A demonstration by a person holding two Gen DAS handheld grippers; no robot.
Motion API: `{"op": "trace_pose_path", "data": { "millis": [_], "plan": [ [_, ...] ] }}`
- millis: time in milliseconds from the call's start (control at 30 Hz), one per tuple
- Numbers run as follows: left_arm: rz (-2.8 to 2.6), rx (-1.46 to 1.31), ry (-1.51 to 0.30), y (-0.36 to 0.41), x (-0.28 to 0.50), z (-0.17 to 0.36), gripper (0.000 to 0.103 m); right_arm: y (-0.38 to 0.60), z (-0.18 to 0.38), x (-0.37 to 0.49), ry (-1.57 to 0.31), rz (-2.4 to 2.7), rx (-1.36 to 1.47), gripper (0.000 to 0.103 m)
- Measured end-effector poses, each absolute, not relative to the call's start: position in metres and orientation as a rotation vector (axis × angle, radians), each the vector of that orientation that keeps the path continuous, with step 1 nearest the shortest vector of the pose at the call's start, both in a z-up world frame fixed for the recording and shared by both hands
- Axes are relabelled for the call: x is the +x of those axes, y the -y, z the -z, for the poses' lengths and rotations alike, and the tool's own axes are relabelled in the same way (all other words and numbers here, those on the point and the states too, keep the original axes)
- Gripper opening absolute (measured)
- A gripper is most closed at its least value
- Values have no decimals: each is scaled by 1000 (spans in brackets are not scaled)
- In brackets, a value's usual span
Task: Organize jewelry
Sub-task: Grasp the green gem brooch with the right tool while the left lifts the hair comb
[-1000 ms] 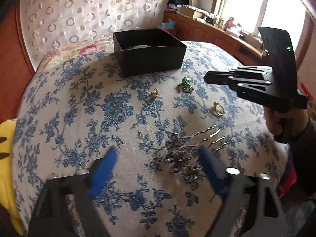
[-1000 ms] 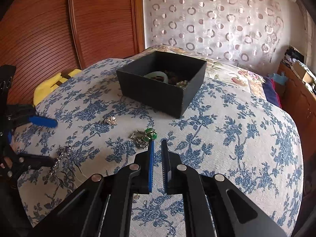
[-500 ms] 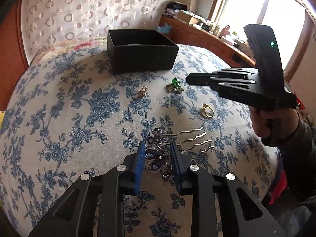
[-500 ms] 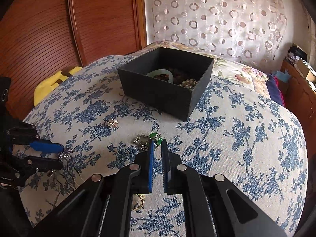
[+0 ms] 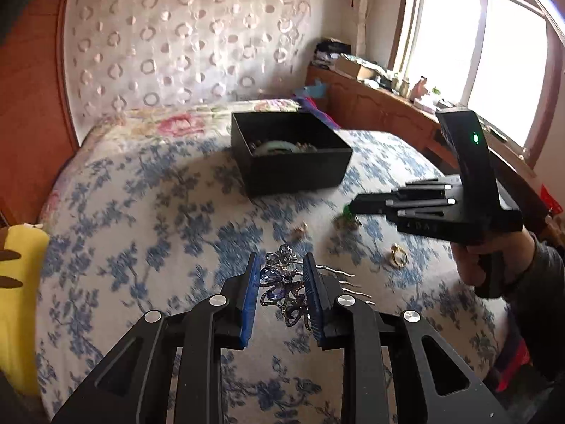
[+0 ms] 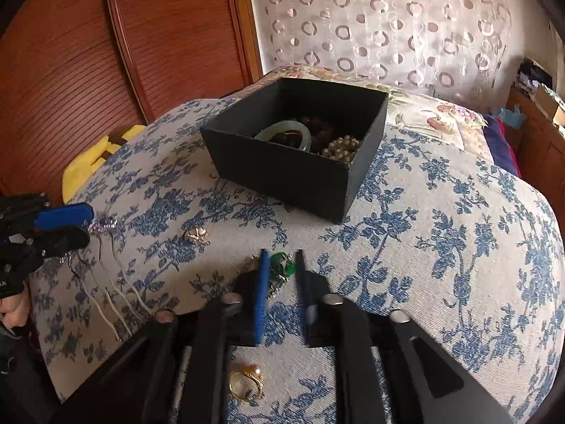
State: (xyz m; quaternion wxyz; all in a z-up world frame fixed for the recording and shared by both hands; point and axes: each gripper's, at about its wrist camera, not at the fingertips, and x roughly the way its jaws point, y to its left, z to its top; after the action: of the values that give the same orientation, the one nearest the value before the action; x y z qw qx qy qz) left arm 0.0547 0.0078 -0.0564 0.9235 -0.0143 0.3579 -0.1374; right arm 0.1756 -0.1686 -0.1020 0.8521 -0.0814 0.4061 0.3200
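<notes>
My left gripper (image 5: 280,265) is shut on a purple jewelled hair comb (image 5: 282,289) and holds it above the bed; its metal prongs (image 5: 348,284) stick out to the right. It also shows in the right wrist view (image 6: 83,228) with the comb (image 6: 102,226). My right gripper (image 6: 280,259) is open a little, its fingers on either side of a green brooch (image 6: 282,265) on the cover; it also shows in the left wrist view (image 5: 353,208). A black box (image 6: 293,169) holds a jade bangle (image 6: 282,132) and pearls (image 6: 342,148).
On the blue-flowered bedcover (image 6: 441,247) lie a small gold brooch (image 6: 197,235) and a gold ring (image 6: 247,383), also seen in the left wrist view (image 5: 397,256). A yellow cushion (image 5: 21,282) is at the bed's left edge. A wooden sill (image 5: 388,106) runs along the right.
My left gripper closed on the hair comb and lifted it off the cover. My right gripper moved down to the green brooch and opened slightly around it.
</notes>
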Motion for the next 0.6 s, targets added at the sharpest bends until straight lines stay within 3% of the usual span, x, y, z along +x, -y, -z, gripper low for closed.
{"op": "trace_pose_path", "data": {
  "millis": [333, 600],
  "plan": [
    [235, -24, -659, -12, 59, 39, 23, 154, 109, 177, -860, -644, -254, 25],
    [230, -5, -608, -9, 74, 19, 23, 156, 104, 173, -842, -654, -287, 19]
  ]
}}
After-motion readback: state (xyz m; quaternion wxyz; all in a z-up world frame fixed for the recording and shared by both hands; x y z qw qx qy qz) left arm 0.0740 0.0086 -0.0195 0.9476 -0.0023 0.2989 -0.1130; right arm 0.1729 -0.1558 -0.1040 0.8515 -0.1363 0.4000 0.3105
